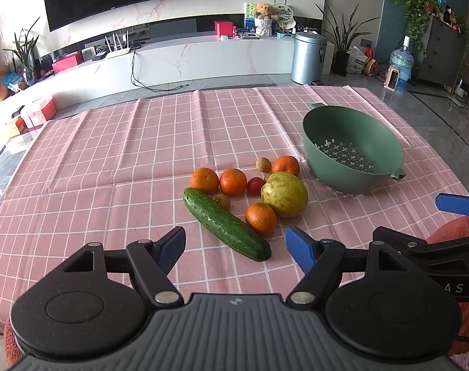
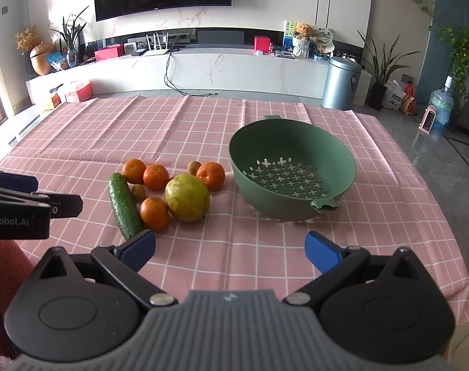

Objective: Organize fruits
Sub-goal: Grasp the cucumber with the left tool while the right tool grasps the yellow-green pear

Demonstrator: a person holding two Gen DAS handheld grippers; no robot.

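Here both grippers' jaws gape wide, empty; the left gripper (image 2: 33, 204) reads "nRobot.AI".

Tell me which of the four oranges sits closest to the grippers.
The orange between the cucumber and the big yellow-green fruit; the other three lie farther back.

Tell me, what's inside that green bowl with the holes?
Nothing: the green colander shows only its bare perforated bottom. Its near wall hides a strip of the inside.

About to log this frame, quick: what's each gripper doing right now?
Left gripper: open, holding nothing, fingers either side of the cucumber.
Right gripper: open, empty, above the tablecloth.
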